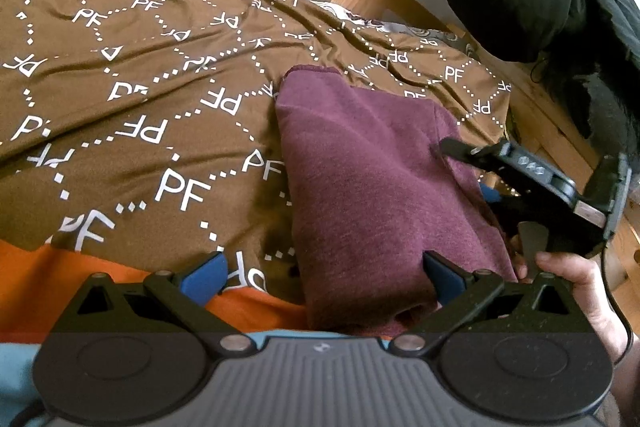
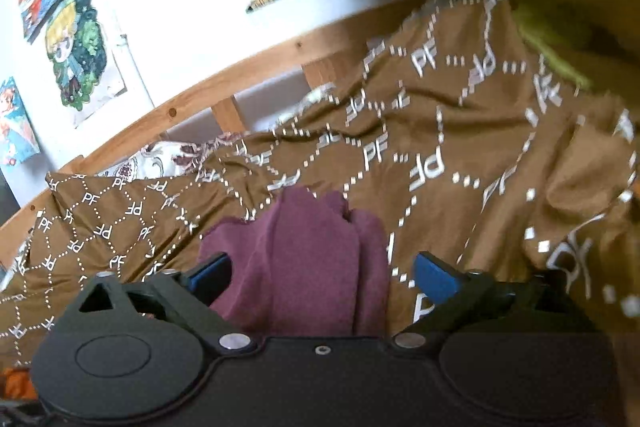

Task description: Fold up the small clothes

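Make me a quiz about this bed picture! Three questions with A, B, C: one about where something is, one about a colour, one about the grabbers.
1. Where does the folded garment lie?
A. on the brown PF bedspread
B. on the floor
C. on a chair

2. What colour is the garment?
A. green
B. maroon
C. white

3. How do the left gripper fingers stand?
A. shut on the bedspread
B. shut on a poster
C. open, holding nothing

Answers:
1 A: patterned brown cloth surrounds it.
2 B: it is dark purple-red in both views.
3 C: the blue fingers are spread wide apart; the right gripper is open too.
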`<action>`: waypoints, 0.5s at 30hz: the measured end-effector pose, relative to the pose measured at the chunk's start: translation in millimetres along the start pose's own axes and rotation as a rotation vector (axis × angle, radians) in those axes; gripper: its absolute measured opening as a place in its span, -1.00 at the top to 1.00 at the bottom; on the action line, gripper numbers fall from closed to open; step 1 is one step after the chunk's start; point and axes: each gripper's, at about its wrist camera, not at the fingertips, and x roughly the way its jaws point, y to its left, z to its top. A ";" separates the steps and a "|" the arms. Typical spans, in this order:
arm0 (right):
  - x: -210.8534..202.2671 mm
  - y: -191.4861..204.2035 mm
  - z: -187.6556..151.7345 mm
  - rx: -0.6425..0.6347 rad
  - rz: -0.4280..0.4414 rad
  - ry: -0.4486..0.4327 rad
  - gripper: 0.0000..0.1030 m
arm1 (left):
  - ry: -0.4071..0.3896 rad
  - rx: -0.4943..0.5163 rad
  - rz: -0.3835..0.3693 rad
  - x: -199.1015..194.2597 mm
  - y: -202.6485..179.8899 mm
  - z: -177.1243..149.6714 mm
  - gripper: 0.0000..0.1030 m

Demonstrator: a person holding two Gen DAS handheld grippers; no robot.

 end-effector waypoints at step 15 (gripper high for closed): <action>12.8 -9.9 -14.2 0.063 -0.035 0.061 -0.31 | 0.003 0.021 0.007 1.1 -2.4 1.2 -1.00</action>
